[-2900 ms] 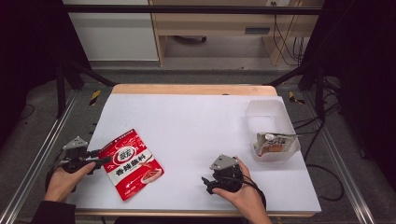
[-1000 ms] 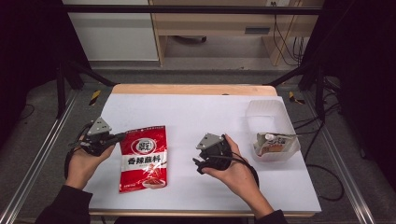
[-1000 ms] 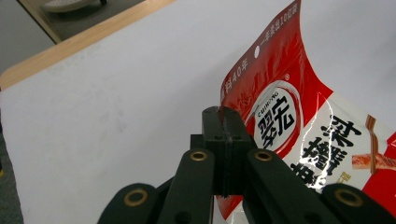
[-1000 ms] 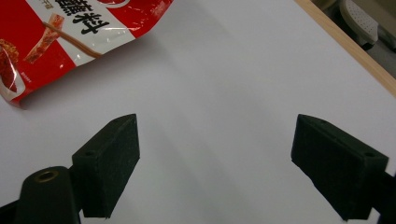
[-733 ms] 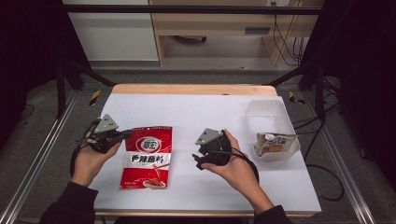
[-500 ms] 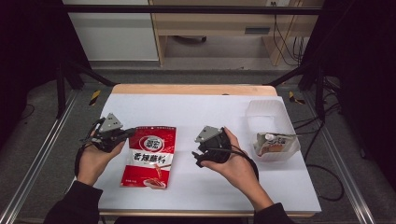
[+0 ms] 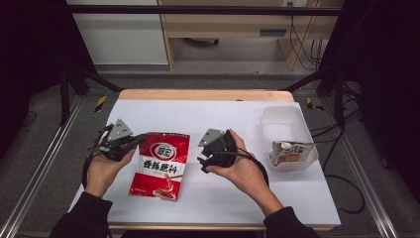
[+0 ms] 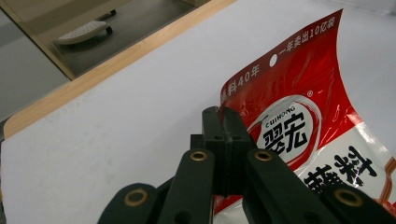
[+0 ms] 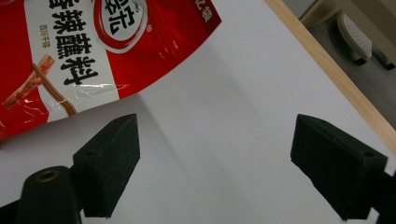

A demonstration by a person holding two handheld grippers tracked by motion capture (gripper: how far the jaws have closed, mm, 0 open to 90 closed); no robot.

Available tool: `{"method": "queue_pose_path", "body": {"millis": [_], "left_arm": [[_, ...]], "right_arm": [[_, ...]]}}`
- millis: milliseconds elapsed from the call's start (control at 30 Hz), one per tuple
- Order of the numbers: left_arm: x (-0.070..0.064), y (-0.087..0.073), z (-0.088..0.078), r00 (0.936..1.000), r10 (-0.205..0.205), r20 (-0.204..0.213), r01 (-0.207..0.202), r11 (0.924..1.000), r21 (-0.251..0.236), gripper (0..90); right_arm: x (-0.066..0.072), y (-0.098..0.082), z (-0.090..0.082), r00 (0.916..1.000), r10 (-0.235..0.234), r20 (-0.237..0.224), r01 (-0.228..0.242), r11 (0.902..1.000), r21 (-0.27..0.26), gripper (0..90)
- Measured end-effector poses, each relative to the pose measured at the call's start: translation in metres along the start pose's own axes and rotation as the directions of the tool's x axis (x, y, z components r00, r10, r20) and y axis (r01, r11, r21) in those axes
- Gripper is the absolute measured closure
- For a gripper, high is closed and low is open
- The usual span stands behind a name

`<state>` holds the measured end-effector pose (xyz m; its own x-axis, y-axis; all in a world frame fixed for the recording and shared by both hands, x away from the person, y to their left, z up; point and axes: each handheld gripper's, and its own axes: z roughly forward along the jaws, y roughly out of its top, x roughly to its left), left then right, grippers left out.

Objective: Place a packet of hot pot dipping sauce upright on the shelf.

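Observation:
A red and white seasoning packet (image 7: pixel 161 166) lies left of the table's middle, its top edge raised a little off the white surface. My left gripper (image 7: pixel 140 139) is shut on the packet's top left corner; in the left gripper view the jaws (image 8: pixel 223 122) pinch the red edge of the packet (image 8: pixel 299 116). My right gripper (image 7: pixel 202 162) is held just right of the packet, clear of it. In the right gripper view its jaws (image 9: pixel 229 163) stand wide open over bare table, with the packet (image 9: pixel 98 46) ahead to the upper left.
A clear plastic tub (image 7: pixel 283 121) stands at the right side of the table with another small packet (image 7: pixel 292 152) in it. The wooden far edge (image 7: pixel 205 95) borders the white tabletop. Metal frame rails run along both sides.
The left gripper has drawn the packet away from the near left edge towards the middle and turned it nearly straight. The right hand has come up and left, closer to the packet.

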<state>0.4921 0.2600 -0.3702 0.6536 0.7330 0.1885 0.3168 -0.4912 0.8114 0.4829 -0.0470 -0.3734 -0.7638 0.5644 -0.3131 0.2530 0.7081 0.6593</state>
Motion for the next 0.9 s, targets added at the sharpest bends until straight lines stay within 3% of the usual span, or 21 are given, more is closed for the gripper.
{"method": "queue_pose_path", "body": {"millis": [100, 300, 500, 667, 900], "left_arm": [[-0.002, 0.003, -0.001, 0.9996, 0.026, -0.005, -0.026, 0.9996, -0.007, 90.0], [-0.004, 0.009, -0.004, 0.9994, 0.035, -0.003, -0.035, 0.9993, -0.016, 90.0], [-0.006, 0.015, -0.007, 0.9991, 0.043, -0.003, -0.043, 0.9986, -0.032, 90.0], [-0.009, 0.020, -0.010, 0.9991, 0.041, 0.005, -0.041, 0.9983, -0.040, 90.0], [-0.014, 0.030, -0.011, 0.9987, 0.052, 0.006, -0.051, 0.9971, -0.056, 90.0]], "right_arm": [[0.000, 0.008, 0.003, 0.9996, -0.017, -0.024, 0.017, 0.9998, 0.002, 20.0], [-0.001, 0.021, 0.011, 0.9953, -0.027, -0.093, 0.029, 0.9993, 0.021, 24.4], [-0.009, 0.033, 0.017, 0.9913, -0.026, -0.129, 0.032, 0.9985, 0.045, 30.4], [-0.016, 0.042, 0.017, 0.9791, -0.018, -0.202, 0.026, 0.9989, 0.039, 33.6], [-0.022, 0.051, 0.013, 0.9683, -0.012, -0.250, 0.024, 0.9986, 0.046, 35.8]]}}
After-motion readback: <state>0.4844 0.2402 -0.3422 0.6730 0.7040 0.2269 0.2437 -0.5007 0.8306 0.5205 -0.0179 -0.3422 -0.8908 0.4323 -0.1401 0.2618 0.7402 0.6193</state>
